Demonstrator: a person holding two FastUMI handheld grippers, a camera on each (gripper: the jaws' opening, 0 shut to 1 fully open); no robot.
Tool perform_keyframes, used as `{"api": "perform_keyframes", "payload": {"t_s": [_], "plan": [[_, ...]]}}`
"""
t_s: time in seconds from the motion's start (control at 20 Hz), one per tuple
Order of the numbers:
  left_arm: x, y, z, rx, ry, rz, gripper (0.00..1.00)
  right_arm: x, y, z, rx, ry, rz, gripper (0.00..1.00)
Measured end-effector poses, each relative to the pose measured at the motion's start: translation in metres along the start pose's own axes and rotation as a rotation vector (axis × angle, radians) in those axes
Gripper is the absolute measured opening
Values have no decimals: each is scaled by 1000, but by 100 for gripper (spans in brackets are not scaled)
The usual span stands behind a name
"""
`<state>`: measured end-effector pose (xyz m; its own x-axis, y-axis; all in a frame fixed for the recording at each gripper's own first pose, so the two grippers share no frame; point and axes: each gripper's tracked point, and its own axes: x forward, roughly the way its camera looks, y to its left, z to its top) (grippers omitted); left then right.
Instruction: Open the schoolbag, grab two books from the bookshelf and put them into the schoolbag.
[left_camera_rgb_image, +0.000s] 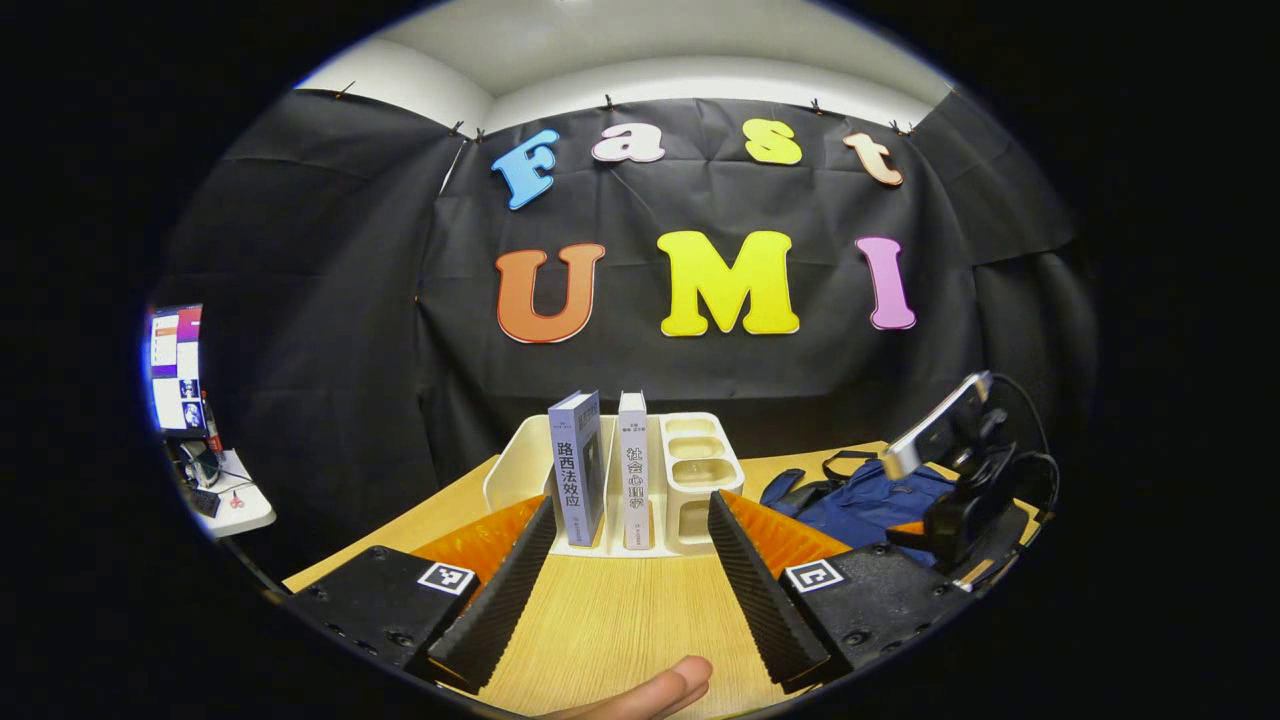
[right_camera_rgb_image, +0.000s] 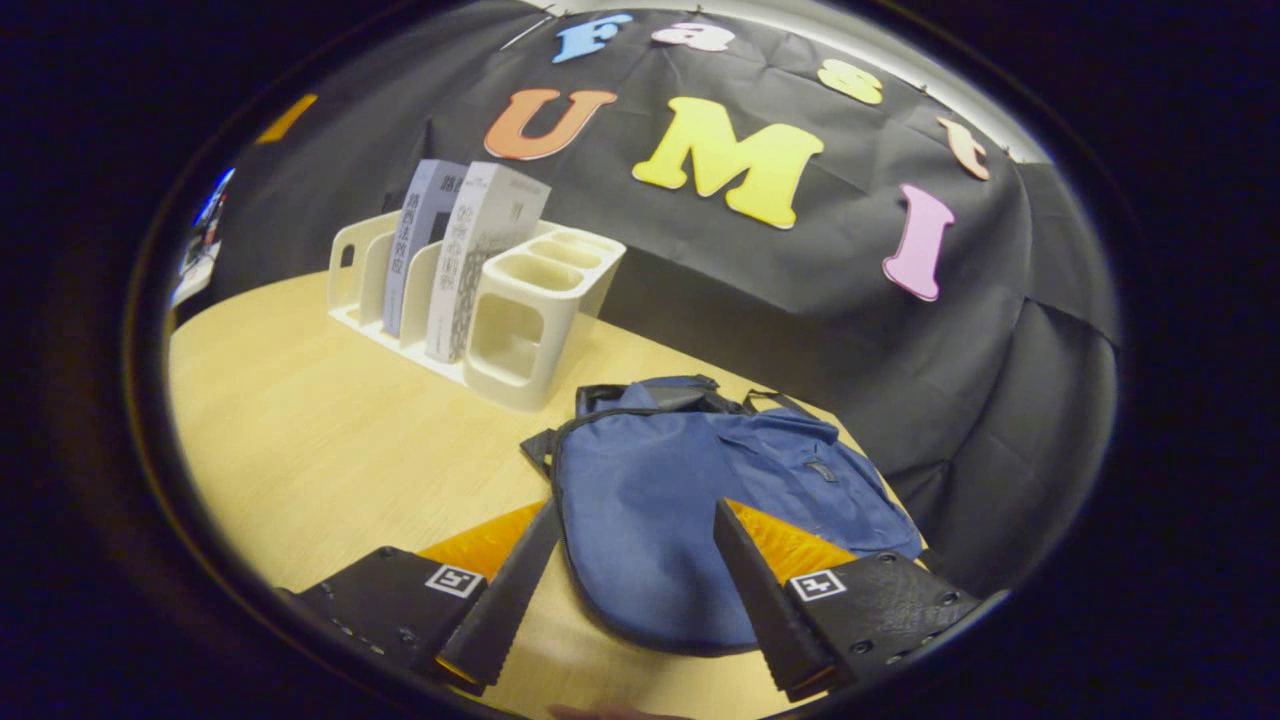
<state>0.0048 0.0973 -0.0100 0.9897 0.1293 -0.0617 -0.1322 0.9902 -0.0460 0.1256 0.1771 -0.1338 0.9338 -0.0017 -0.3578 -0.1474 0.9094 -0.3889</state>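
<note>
While the blue schoolbag (right_camera_rgb_image: 690, 500) lies flat and apparently zipped on the wooden table (right_camera_rgb_image: 300, 440), I judge opening it to be the step in hand. My right gripper (right_camera_rgb_image: 630, 585) hangs over its near end, fingers spread and holding nothing. I would find the zipper pull first, which I cannot make out, then pinch it and draw along the seam. My left gripper (left_camera_rgb_image: 630, 575) is likewise released, facing the white bookshelf (left_camera_rgb_image: 520, 465). Two upright books stand in its slots, the grey-blue book (left_camera_rgb_image: 578, 465) just beside the pale book (left_camera_rgb_image: 633, 470). The rack's pen compartments (left_camera_rgb_image: 700, 470) look empty.
</note>
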Motion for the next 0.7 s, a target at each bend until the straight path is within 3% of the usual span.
{"api": "perform_keyframes", "payload": {"t_s": [0.25,0.3,0.35,0.4,0.45,0.55,0.65,0.7], "plan": [[1,4,0,-5,-1,2,96,25,13,-17,-99,77,-56,94],[-1,3,-1,-10,-1,-3,96,29,12,-19,-104,92,-66,99],[0,-2,-2,-17,5,-15,96,32,8,-15,-111,85,-88,87],[1,-6,-2,-20,7,-31,96,32,5,-13,-119,83,-105,92],[2,-11,-3,-23,10,-44,96,34,6,-14,-119,88,-107,86],[0,-14,-4,-26,13,-56,96,37,6,-18,-124,107,-108,88],[1,-18,-5,-25,16,-65,96,34,4,-16,-135,104,-124,75],[1,-18,-5,-24,17,-66,96,33,1,-13,-142,101,-131,79]]}}
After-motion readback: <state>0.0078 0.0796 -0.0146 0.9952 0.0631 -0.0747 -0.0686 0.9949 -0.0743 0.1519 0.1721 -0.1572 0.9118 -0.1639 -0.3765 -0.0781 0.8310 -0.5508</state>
